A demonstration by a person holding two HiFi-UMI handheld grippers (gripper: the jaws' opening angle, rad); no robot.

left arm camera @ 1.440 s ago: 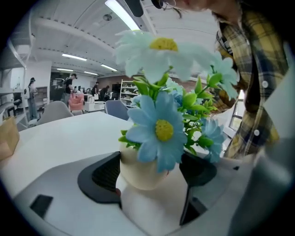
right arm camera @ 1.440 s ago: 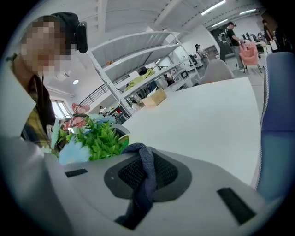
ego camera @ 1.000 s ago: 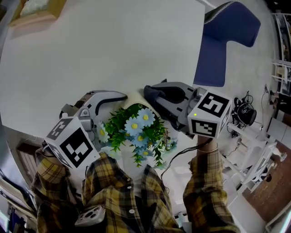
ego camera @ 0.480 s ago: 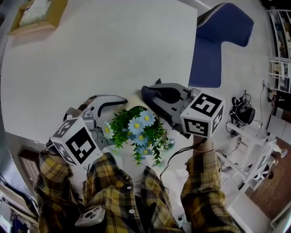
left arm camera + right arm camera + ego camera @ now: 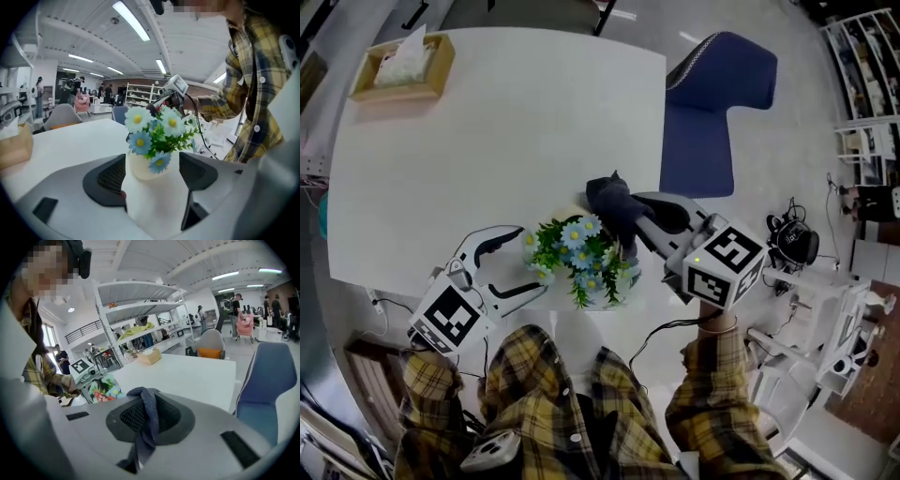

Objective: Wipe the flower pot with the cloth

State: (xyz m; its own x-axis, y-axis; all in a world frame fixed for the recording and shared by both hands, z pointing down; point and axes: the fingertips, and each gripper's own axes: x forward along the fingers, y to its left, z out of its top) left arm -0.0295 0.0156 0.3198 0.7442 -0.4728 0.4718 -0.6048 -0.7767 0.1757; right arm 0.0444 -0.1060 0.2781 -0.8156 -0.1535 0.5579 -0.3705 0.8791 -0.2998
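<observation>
A cream flower pot (image 5: 605,292) with blue and white daisies (image 5: 578,251) stands at the table's near edge. My left gripper (image 5: 530,262) is at its left with the jaws wide and closing. In the left gripper view the pot (image 5: 143,168) shows between the jaw tips of the left gripper (image 5: 152,176), and the pads do not press it. My right gripper (image 5: 630,220) is just right of the flowers, shut on a dark blue-grey cloth (image 5: 611,202). In the right gripper view the cloth (image 5: 147,420) hangs pinched across the pad, with the flowers (image 5: 104,389) at the far left.
A wooden tissue box (image 5: 401,66) sits at the far left corner of the white table (image 5: 516,131). A blue chair (image 5: 712,112) stands off the table's right side. A white rack and cables (image 5: 806,281) lie beyond my right arm.
Both grippers have lifted. The right one still carries the cloth beside the flowers. The left gripper has drawn back to the pot's left. The head view now takes in the whole table.
</observation>
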